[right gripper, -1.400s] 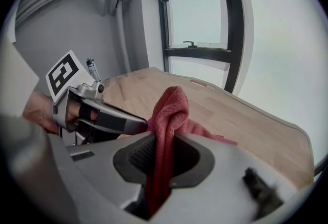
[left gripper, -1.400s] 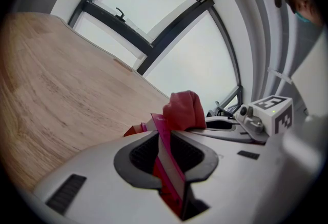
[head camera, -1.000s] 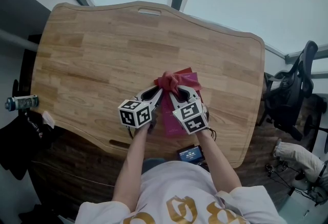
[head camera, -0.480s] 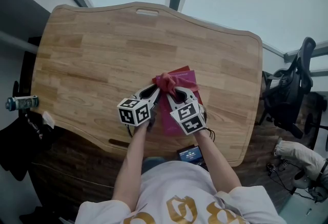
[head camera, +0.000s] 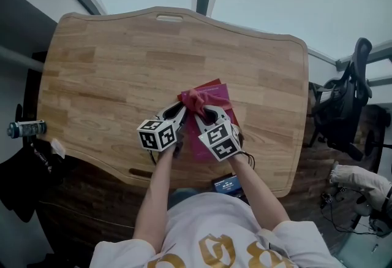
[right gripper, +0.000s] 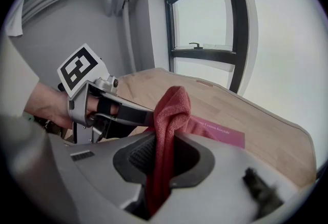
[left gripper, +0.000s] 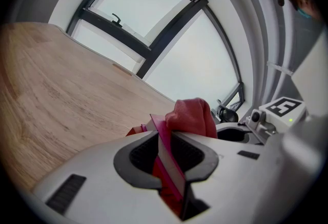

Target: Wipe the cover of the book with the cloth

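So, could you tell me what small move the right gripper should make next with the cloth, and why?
Probably drag the right gripper with its red cloth across the magenta book toward its right edge. The cloth is bunched over the cover's far left part, the cover beside it lies bare, and the left gripper is shut on the book's left edge, steadying it.

The left gripper (left gripper: pixel 171 159) clamps the pink book (left gripper: pixel 159 128) by its edge; a red cloth (left gripper: pixel 192 115) bunches just behind the book, wooden table (left gripper: pixel 61 95) to its left.
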The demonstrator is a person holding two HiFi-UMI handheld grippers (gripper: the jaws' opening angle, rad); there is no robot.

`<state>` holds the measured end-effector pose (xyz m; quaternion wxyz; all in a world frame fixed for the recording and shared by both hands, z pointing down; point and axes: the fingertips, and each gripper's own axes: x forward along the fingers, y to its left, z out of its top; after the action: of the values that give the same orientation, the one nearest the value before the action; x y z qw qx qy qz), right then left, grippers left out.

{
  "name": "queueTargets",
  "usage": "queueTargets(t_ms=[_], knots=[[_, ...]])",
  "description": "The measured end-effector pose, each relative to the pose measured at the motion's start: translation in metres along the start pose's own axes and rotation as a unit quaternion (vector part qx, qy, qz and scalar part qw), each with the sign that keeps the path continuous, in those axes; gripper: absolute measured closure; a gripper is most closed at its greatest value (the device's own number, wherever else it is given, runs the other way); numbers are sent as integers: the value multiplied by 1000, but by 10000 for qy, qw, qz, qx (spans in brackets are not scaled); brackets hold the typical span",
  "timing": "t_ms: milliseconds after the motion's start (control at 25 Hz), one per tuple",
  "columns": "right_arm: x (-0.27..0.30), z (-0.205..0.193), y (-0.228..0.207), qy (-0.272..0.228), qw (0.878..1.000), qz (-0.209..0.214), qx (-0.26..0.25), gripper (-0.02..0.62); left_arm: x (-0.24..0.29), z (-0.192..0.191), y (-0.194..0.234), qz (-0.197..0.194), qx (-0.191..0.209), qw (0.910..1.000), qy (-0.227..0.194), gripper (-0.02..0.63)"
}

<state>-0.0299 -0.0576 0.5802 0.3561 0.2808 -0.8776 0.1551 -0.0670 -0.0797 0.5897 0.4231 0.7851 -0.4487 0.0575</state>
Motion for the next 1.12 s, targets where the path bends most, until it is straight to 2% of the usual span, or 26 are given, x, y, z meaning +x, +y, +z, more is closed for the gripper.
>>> queueTargets(t_ms=[1120], knots=[[-17,-22,36,25,9997,214,153,526,-2,-1,0,99,-54,9998,-161,528]])
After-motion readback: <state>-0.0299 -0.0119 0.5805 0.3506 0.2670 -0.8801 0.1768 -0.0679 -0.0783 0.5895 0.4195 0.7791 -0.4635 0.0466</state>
